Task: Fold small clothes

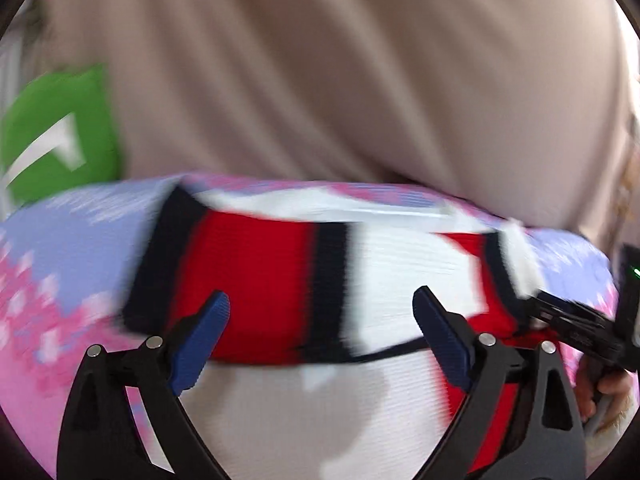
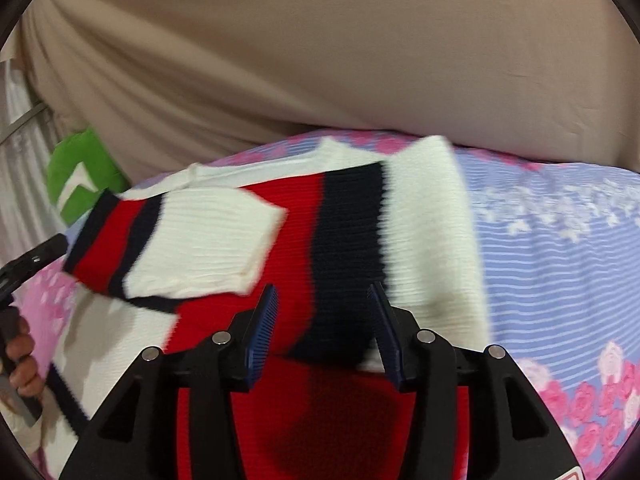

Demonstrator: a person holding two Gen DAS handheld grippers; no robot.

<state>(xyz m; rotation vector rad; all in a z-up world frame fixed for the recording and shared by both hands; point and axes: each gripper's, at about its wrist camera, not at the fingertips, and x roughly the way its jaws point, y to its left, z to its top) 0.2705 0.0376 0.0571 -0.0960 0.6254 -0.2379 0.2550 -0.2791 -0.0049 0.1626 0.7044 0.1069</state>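
Note:
A small knitted sweater (image 1: pixel 280 272) in red, white and navy stripes lies on a bed; it also shows in the right wrist view (image 2: pixel 296 240). One sleeve (image 2: pixel 192 240) is folded across its body. My left gripper (image 1: pixel 322 308) is open just above the sweater, jaws wide apart, holding nothing. My right gripper (image 2: pixel 322 304) is open over the sweater's red and navy part, also empty. The other gripper's black body (image 1: pixel 580 320) shows at the right of the left wrist view. The left wrist view is blurred by motion.
The bed sheet (image 2: pixel 560 248) is lilac with pink flowers. A beige cloth (image 2: pixel 320 60) hangs behind the bed. A green cushion (image 2: pixel 80 176) sits at the far left, seen also in the left wrist view (image 1: pixel 60 132).

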